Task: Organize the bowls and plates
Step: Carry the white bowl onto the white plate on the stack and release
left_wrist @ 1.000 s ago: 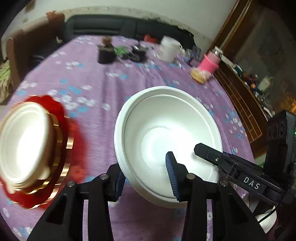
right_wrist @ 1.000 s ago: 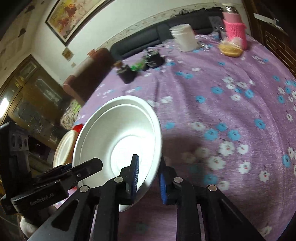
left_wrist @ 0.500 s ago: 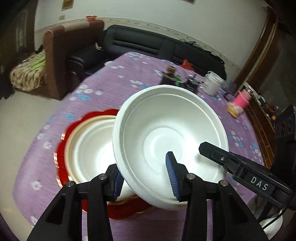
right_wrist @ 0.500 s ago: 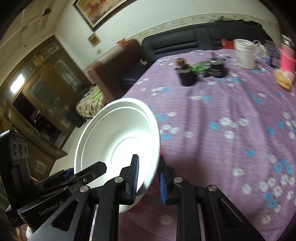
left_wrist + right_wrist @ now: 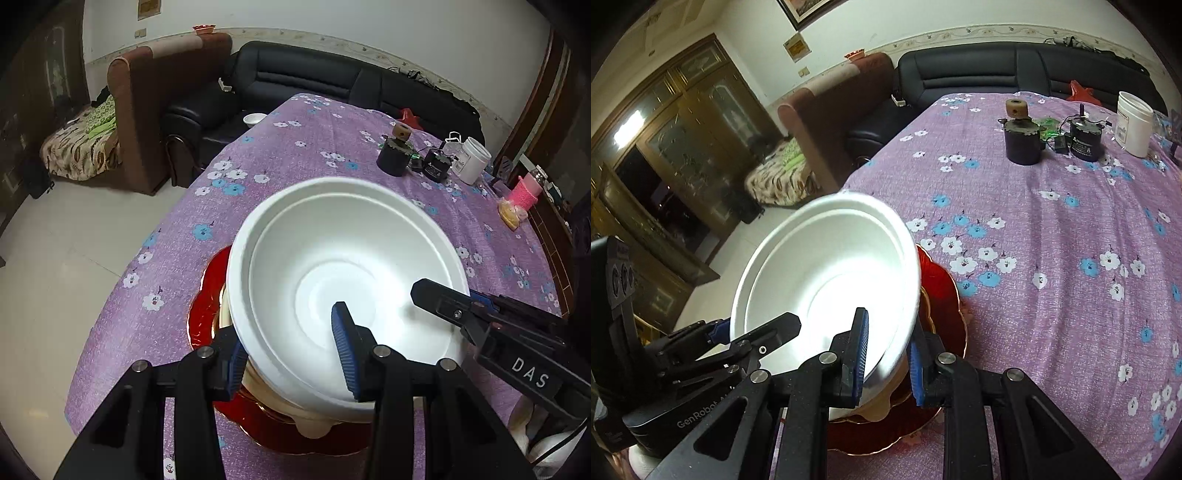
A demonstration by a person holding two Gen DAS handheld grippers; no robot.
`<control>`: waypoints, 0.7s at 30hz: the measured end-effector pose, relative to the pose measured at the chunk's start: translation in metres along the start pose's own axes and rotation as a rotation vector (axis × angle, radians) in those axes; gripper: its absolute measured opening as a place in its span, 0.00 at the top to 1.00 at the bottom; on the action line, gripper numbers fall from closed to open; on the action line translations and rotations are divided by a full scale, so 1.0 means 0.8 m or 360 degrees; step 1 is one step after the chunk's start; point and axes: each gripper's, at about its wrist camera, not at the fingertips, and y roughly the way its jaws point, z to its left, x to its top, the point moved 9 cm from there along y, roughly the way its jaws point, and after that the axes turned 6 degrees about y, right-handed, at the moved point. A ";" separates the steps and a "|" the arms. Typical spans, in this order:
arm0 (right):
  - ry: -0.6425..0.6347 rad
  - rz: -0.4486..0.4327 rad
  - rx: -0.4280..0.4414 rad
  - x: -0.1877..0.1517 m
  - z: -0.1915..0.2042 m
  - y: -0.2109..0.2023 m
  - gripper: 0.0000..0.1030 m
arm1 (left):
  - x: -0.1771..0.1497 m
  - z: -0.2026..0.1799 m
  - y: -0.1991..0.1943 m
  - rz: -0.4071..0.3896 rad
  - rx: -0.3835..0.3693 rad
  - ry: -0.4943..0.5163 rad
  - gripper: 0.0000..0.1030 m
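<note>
Left wrist view: left claw [image 5: 291, 354] clamped on white bowl [image 5: 343, 280] rim, right claw [image 5: 886, 356] pinching opposite rim, above red plate [image 5: 207, 295] on tabletop [image 5: 332, 140].

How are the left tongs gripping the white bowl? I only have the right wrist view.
Observer: The left tongs straddle the near rim of the white bowl, one finger inside and one outside underneath.
Operator: Does the plate show past the bowl on the side that I can't see?
Observer: Yes. The red plate sticks out there, and its rim lies flat on the cloth.
Operator: Anything past the jar on the right?
Observer: A pink container stands near the table edge, beyond the white jar.
</note>
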 end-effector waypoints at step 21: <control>0.0072 -0.0189 0.0082 -0.001 -0.003 -0.028 0.47 | -0.030 0.097 -0.063 -0.0204 -0.0030 -0.0469 0.26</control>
